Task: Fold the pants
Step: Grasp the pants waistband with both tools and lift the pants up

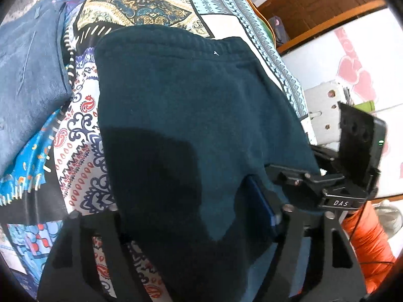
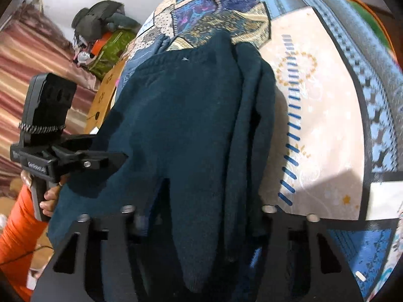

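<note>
Dark teal sweatpants point(image 1: 191, 115) lie on a patterned bedspread point(image 1: 141, 12), waistband at the far end. My left gripper point(image 1: 199, 229) has the near end of the pants draped between its wide-spread fingers point(image 1: 267, 216). In the right wrist view the same pants point(image 2: 186, 130) run from the waistband toward my right gripper point(image 2: 196, 231), whose fingers point(image 2: 141, 224) stand wide apart with the folded leg fabric between them. The left gripper point(image 2: 110, 159) shows at the left of that view, and the right gripper point(image 1: 289, 176) at the right of the left wrist view.
A folded blue garment point(image 1: 27, 75) lies on the bedspread to the left. A wooden bed frame point(image 1: 320, 7) and pink-patterned white surface point(image 1: 357, 70) are at right. A pile of clothes point(image 2: 100, 30) sits beyond the bed's left edge. An orange sleeve point(image 2: 17, 226) holds the left gripper.
</note>
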A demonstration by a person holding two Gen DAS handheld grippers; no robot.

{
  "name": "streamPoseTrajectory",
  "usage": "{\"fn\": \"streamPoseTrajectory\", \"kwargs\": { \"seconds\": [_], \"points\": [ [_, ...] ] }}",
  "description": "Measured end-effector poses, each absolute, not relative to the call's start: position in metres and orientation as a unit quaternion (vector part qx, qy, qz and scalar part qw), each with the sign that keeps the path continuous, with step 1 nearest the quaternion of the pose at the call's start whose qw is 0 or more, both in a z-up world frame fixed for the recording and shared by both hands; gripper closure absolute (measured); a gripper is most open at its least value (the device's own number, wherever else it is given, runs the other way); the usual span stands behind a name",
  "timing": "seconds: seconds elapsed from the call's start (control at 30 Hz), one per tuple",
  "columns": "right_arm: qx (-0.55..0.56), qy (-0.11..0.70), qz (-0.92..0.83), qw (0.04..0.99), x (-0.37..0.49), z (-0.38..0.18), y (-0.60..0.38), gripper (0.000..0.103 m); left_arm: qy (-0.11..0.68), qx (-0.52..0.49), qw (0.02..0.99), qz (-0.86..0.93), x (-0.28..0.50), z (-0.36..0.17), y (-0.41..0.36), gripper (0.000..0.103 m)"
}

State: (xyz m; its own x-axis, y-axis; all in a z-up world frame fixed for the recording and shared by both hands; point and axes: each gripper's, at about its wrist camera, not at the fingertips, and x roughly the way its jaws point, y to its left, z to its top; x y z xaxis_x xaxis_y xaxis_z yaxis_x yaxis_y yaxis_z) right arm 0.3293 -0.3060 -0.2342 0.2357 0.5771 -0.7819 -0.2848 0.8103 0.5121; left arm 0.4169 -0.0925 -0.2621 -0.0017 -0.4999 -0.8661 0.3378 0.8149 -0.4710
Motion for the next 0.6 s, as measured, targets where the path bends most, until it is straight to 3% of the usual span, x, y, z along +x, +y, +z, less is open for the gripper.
{"fn": "streamPoseTrajectory", "kwargs": {
  "seconds": [0.1,0.17,0.33,0.6],
  "points": [
    [0.089,0.539,0.278,0.790,0.325,-0.222,-0.297,0.074,0.632,-0.047,0.714,-0.298,0.410,-0.249,-0.094,0.061],
    [0.068,0.520,0.280,0.804,0.315,-0.212,-0.293,0.076,0.613,-0.027,0.730,-0.302,0.399,-0.232,-0.096,0.065],
    [0.028,0.448,0.286,0.847,0.291,-0.172,-0.288,0.077,0.524,0.034,0.795,-0.303,0.357,-0.171,-0.094,0.067],
    [0.007,0.337,0.306,0.890,0.300,-0.088,-0.255,0.078,0.401,0.038,0.880,-0.250,0.335,-0.076,-0.051,0.071]
  ]
}}
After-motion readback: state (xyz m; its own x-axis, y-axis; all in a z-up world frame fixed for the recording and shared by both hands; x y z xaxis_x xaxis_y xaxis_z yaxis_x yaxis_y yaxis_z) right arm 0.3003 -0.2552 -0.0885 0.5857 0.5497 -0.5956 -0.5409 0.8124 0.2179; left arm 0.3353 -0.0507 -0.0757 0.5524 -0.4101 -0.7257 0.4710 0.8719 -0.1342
